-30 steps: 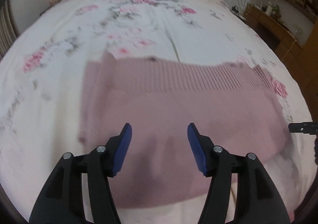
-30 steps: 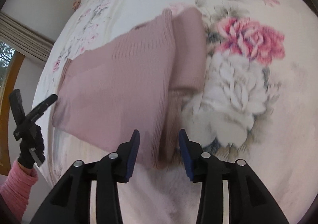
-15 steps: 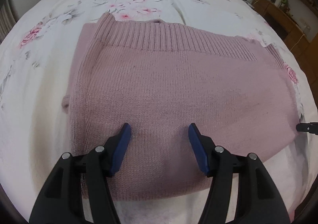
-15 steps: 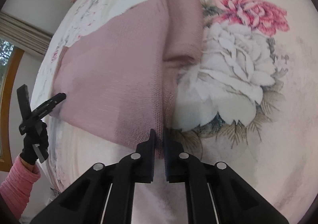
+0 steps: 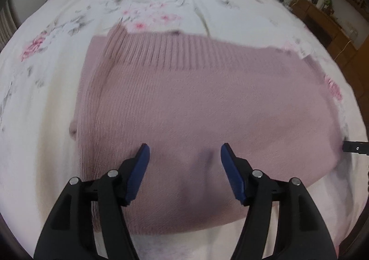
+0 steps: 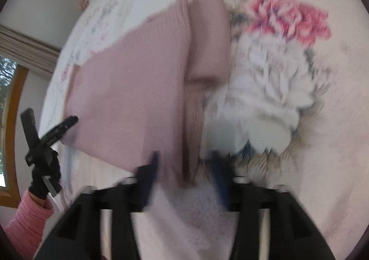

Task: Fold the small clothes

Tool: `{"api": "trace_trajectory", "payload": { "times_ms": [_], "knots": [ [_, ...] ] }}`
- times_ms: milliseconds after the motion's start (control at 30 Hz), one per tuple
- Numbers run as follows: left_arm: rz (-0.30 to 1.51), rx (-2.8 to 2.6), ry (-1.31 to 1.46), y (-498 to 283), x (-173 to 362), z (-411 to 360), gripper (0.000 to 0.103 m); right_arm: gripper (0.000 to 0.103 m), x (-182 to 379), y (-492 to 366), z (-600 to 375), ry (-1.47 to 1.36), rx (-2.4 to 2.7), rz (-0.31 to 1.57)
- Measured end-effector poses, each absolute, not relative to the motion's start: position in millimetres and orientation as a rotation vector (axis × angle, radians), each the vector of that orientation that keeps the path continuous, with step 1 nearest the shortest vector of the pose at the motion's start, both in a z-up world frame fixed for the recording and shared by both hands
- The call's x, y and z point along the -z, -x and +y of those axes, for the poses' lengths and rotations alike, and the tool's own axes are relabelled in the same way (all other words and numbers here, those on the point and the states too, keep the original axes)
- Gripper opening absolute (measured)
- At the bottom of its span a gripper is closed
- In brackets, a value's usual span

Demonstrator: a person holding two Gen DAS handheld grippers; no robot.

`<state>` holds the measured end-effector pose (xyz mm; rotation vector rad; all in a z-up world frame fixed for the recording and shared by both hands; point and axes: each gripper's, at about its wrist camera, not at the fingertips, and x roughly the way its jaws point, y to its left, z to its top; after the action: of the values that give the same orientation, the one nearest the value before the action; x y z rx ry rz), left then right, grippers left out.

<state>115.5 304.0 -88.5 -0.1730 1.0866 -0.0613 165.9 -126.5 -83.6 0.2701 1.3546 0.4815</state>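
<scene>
2 grippers over pink sweater [image 5: 207, 107], folded flat on bed [image 5: 46, 75]. Left gripper [image 5: 184, 158] jaws spread, empty; right gripper [image 6: 184, 167] jaws spread astride near edge, likely positioned to pinch it.

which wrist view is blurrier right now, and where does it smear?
Right wrist: heavy motion blur; right hand-held gripper fingers ghosted, pink sweater edge soft. Left wrist: milder blur; sweater's ribbed hem smeared, left hand-held gripper sharp. Both have strong fisheye curvature and dark corners.
</scene>
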Motion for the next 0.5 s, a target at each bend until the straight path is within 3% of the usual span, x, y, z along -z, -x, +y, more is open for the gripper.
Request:
{"api": "trace_trajectory", "payload": {
  "times_ms": [233, 500],
  "knots": [
    [1.075, 0.062, 0.185, -146, 84, 296, 0.069, 0.073, 78, -203, -146, -0.394, -0.478, 1.307],
    [1.092, 0.052, 0.192, -169, 103, 298, 0.069, 0.075, 117, -237, -148, -0.522, -0.517, 1.348]
  ]
}}
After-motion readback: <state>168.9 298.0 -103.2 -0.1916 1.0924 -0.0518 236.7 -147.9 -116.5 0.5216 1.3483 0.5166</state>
